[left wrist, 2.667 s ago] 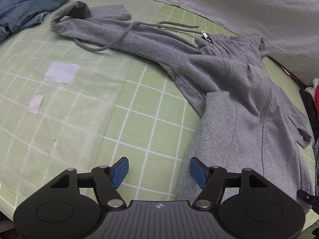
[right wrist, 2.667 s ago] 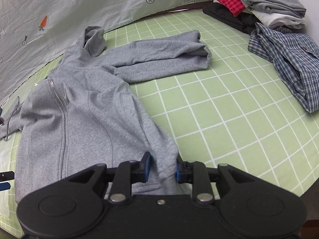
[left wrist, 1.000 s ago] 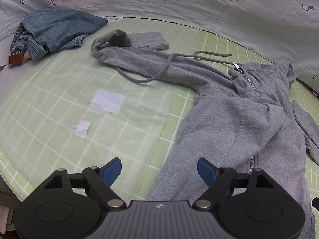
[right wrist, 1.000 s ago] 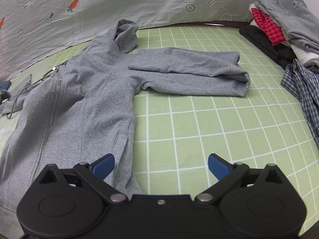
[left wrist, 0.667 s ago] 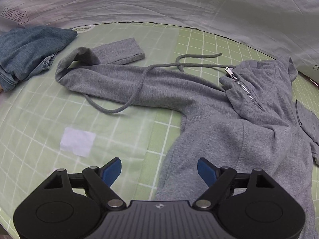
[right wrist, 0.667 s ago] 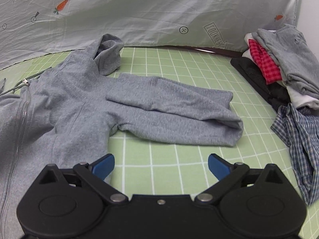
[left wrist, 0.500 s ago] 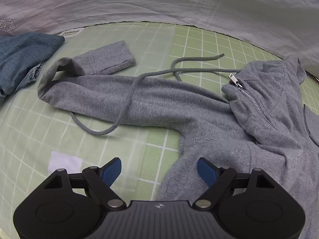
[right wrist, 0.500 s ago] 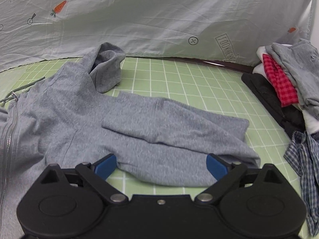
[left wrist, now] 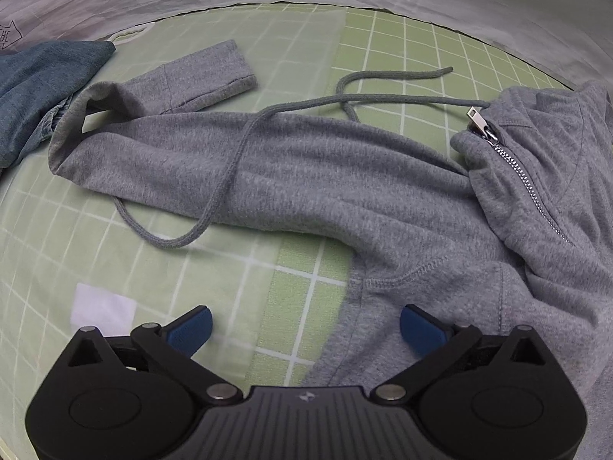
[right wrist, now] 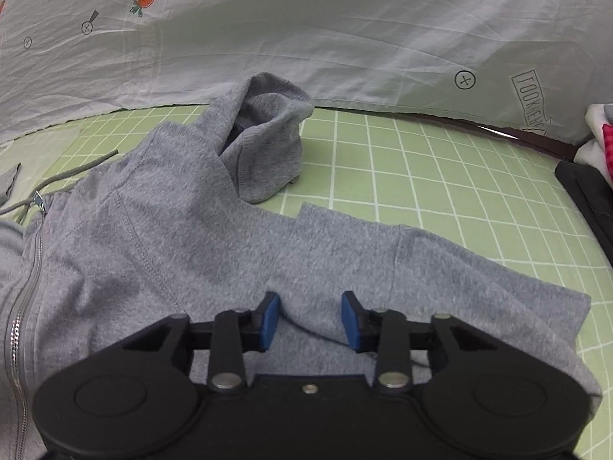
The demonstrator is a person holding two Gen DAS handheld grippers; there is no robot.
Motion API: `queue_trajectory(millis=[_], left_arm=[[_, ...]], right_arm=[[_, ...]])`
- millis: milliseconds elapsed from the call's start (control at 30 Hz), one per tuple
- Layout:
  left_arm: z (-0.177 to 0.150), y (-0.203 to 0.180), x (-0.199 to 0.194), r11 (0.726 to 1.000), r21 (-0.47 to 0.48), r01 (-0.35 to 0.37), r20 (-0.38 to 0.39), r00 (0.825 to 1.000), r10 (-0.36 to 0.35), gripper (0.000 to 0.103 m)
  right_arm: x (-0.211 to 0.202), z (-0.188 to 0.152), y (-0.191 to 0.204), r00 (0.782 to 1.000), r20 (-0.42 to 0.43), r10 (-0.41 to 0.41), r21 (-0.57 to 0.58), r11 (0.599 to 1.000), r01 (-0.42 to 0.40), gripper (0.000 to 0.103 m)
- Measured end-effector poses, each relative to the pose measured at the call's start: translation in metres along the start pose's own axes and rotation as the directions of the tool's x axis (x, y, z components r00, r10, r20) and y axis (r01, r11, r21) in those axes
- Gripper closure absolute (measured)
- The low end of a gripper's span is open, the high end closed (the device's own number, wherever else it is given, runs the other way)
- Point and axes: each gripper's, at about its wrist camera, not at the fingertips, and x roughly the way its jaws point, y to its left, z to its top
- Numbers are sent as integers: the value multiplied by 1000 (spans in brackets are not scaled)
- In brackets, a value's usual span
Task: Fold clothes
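Note:
A grey zip hoodie (left wrist: 345,176) lies front up on the green checked mat (left wrist: 402,57). Its left sleeve (left wrist: 172,161) stretches left, with the cuff (left wrist: 207,73) folded back and a drawstring (left wrist: 230,168) looped across it. My left gripper (left wrist: 304,329) is open wide, low over the underarm seam, holding nothing. In the right wrist view the hood (right wrist: 268,145) stands crumpled and the right sleeve (right wrist: 459,276) lies doubled over itself. My right gripper (right wrist: 310,320) has narrowed onto a fold of that sleeve near the shoulder, with cloth between its blue pads.
Blue jeans (left wrist: 34,76) lie bunched at the mat's far left. A white patch (left wrist: 103,306) sits under the translucent sheet near my left gripper. A pile of clothes (right wrist: 597,142) and a black garment (right wrist: 586,191) sit at the right edge. A printed grey sheet (right wrist: 345,38) hangs behind.
Both grippers moved forward from the hem up toward the shoulders. The right gripper, wide open half a second ago, has closed on the sleeve fold. The left stayed open.

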Motion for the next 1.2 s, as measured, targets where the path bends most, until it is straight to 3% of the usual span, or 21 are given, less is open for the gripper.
queue_trajectory(millis=[33,133,233,333,433,600,800,867,1000,1067,1133,1200], left_arm=[[0,0,1,1000,-7,1,-1,1000,-1,0],[-3,0,1,1000,-15,-3,7,1000,3,0],[-3,1,1,1000,-29,-1,9,1000,2,0],[-4,2,0,999,-36,-1,12,1000,1,0],[-4,2,0,999,-42,-2,14,1000,3,0],[-3,2,0,999,-42,-2,8,1000,2,0],[-3,2,0,999,-42,-1,3,1000,1,0],[-3,2,0,999,-44,-1,3,1000,1,0],[-4,2,0,999,-45,-1,5,1000,1,0],[-3,3,0,999,-45,2,-2,1000,-2,0],[-3,6,-1,999,-47,9,-17,1000,-10,0],[-7,15,-10,998,-65,13,0,1000,-13,0]], right_arm=[[1,0,-1,1000,3,9,14,1000,-9,87],[-7,-1,-12,999,36,-2,83,997,-1,92],[-30,-6,-39,993,81,-90,189,979,73,92],[-54,-17,-80,972,90,-215,335,926,174,93],[-81,-39,-131,931,43,-363,489,820,298,93],[-110,-84,-182,855,-72,-513,563,687,459,93],[-130,-122,-215,761,-174,-624,594,550,587,93],[-131,-127,-221,743,-190,-641,588,532,609,93],[-125,-125,-220,744,-206,-636,562,545,622,90],[-120,-120,-212,744,-195,-639,543,562,624,83],[-115,-113,-201,742,-178,-646,514,583,630,58],[-111,-105,-190,741,-160,-652,479,605,636,49]])
